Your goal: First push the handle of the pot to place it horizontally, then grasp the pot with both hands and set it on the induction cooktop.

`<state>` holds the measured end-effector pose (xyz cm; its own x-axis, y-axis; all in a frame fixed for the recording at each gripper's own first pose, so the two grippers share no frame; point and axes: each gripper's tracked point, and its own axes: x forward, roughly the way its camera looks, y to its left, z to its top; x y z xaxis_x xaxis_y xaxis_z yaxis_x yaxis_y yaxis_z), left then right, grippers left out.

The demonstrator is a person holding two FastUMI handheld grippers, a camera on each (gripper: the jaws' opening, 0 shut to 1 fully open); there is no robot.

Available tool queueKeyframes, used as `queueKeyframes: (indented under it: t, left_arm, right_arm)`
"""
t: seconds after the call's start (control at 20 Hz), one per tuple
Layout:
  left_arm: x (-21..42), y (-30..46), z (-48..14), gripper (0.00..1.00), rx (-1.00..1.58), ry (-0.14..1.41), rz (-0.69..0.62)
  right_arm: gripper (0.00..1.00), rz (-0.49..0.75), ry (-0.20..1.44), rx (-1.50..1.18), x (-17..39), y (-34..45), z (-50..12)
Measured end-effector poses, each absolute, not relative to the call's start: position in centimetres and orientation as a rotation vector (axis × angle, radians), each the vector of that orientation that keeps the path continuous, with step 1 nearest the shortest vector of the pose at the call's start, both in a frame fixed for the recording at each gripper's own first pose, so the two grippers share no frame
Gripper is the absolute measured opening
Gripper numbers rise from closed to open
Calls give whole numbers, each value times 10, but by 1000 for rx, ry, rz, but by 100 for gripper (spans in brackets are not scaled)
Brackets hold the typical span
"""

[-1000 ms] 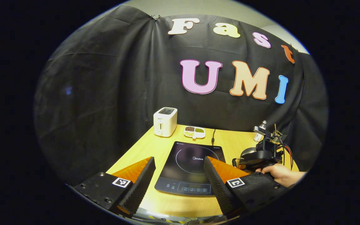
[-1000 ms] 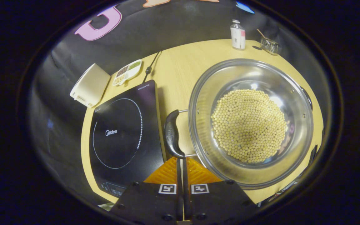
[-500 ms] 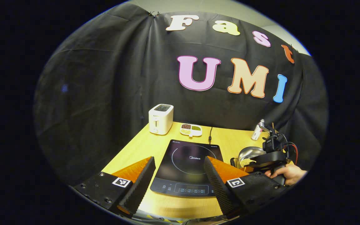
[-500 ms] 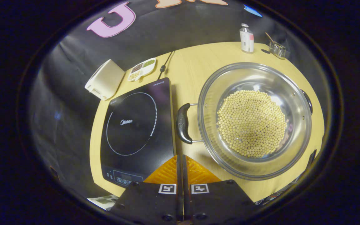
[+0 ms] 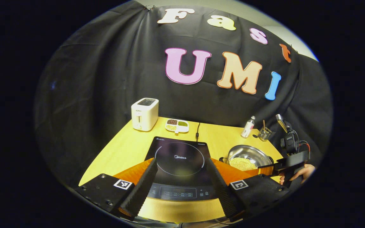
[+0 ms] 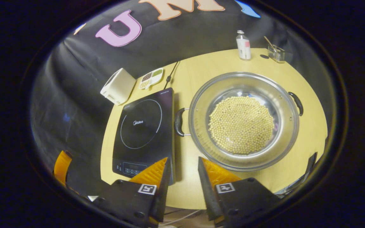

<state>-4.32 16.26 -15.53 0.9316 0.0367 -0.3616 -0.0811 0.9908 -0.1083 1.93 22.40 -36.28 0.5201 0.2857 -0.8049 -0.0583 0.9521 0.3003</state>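
Observation:
A steel pot (image 6: 242,79) full of pale beans (image 6: 241,125) stands on the wooden table, right of the black induction cooktop (image 6: 143,126). Its two dark handles (image 6: 178,122) point left and right, the left one close to the cooktop's edge. My right gripper (image 6: 182,160) is open and empty, hovering near the table's front edge, short of the pot. In the left gripper view my left gripper (image 5: 182,163) is open above the cooktop (image 5: 179,152). There the pot (image 5: 247,152) sits to the right, with the right gripper (image 5: 291,160) and a hand beside it.
At the back left stand a white toaster (image 6: 118,86) and a divided dish (image 6: 150,78) of grains. A power cord (image 6: 171,72) runs behind the cooktop. A small bottle (image 6: 243,46) and a glass holder (image 6: 276,52) stand at the back right.
My right gripper has opened and drawn back and up from the pot's left handle. The left gripper has shifted, bringing the cooktop between its fingers and the pot into its view.

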Motion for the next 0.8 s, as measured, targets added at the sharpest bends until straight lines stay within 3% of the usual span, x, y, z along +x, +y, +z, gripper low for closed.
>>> queueKeyframes:
  t: [0.15,0.25,0.3,0.35,0.7,0.75,0.8]
  left_arm:
    - [-35,149,-164,96,-138,407,22]
    - [-32,141,-171,97,-126,440,-2]
    - [-31,135,-175,97,-119,456,-19]
    - [-28,129,-179,97,-114,473,-36]
    - [-13,66,-222,97,-218,633,-151]
    - [-10,57,-230,97,-241,657,-155]
    - [-7,50,-237,97,-261,679,-156]
  right_arm:
    - [79,210,997,241,10,202,-360]
    - [93,194,989,225,4,182,-358]
    - [93,181,990,222,0,172,-358]
    - [100,154,990,217,-2,158,-359]
    - [94,-11,1003,291,7,73,-361]
    - [100,-23,1007,301,10,63,-361]
    - [100,-29,1013,311,14,55,-361]
